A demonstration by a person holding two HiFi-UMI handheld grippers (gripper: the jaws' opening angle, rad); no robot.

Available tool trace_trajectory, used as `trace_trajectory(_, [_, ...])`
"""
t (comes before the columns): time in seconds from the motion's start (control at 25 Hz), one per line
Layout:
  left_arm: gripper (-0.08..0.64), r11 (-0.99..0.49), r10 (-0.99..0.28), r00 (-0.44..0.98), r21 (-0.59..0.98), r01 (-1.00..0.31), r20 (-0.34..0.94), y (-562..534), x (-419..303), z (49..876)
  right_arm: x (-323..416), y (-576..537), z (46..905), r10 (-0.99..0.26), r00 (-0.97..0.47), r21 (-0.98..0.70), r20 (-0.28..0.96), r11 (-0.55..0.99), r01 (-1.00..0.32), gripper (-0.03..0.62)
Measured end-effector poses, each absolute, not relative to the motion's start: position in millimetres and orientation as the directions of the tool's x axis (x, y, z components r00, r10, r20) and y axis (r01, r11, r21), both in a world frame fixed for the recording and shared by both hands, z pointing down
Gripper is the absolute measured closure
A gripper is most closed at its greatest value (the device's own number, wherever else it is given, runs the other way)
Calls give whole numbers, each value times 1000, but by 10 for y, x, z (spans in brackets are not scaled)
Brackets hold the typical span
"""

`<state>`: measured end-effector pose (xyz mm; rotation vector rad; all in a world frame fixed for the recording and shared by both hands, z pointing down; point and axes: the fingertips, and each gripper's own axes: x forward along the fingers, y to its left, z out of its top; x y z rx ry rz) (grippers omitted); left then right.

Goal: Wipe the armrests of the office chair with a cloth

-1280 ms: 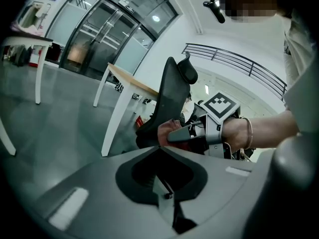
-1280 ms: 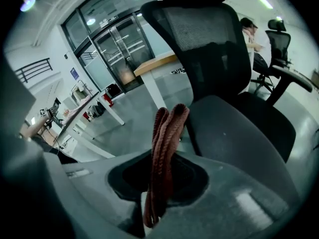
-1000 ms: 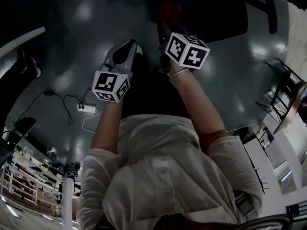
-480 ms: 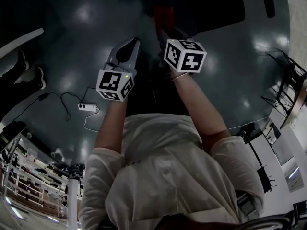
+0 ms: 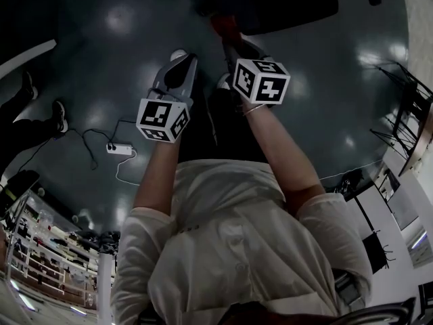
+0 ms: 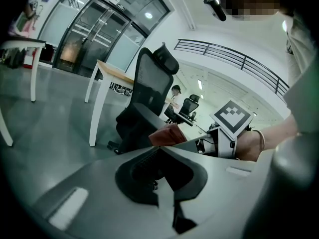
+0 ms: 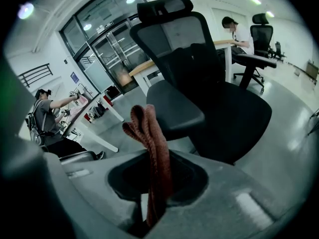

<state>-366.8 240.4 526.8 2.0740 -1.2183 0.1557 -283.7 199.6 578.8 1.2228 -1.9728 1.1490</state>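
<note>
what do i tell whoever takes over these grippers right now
Left gripper: jaws together, nothing between them, held beside the right one.
Right gripper: shut on the reddish-brown cloth, which sticks out past the jaws.
Office chair is right in front; the cloth is up by its near armrest, but contact can't be confirmed.
Done: cloth is in hand and brought to the chair.
Left: wipe the armrests; the pictures don't show whether either has been wiped.
</note>
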Motion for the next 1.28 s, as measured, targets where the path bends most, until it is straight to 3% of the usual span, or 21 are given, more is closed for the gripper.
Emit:
trace_trajectory(0.36, [541,-360,-711,560,465,-809,425,2439,-3290,4945,-2383,2197,5426,-461,-462,-374,758,275,-886,545])
trace_trajectory(0.64, [541,-426,-725,561,378,-822,401,2259,-2795,4512,-1649,2247,4759,-581,-454,-311,676,334,-890,545])
trace_trajectory(1.04, [543,-615,-626,704,344,-710,335,1904,-1604,4019,-143,2291,4233,-759,-215,-185,614,127,-975,545])
trace_trajectory(1.28, [543,-716,-522,799,355,-601,300,1568,-859,3900,622,2058,4173,-791,-106,-182,603,-6,-983,545])
